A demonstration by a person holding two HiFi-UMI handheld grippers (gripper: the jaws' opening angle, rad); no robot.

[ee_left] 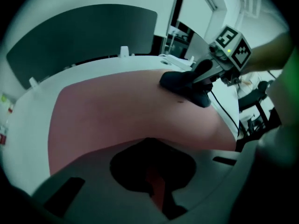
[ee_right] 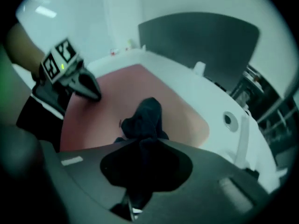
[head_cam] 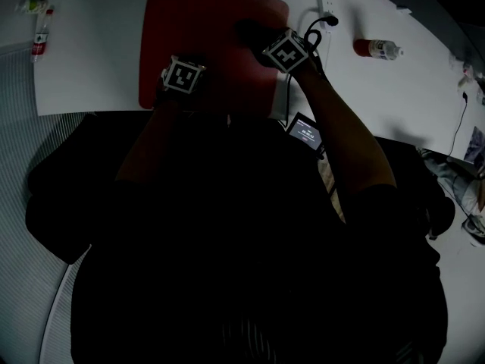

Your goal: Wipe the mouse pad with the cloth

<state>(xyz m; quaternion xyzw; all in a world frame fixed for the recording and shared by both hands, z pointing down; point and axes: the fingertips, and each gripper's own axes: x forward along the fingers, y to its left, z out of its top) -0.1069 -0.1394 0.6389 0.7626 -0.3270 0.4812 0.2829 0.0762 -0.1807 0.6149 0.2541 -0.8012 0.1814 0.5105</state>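
One dark, crumpled cloth [ee_right: 145, 120] lay bunched on the smooth red, round-cornered mouse pad [head_cam: 204, 21], pinched between the right gripper's [ee_left: 187, 80] jaws. The left gripper [ee_right: 91, 90], jaws drawn together and empty, rested on the pad's near part. White, glossy surface [head_cam: 98, 59] lay beneath.

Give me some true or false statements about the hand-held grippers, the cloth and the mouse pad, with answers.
1. The right hand-held gripper is shut on the dark cloth. True.
2. The mouse pad is blue. False: it is red.
3. The cloth touches the mouse pad. True.
4. The left hand-held gripper holds the cloth too. False: it is over the pad, apart from the cloth.
5. The bottle lies on the mouse pad. False: it lies on the white table, right of the pad.
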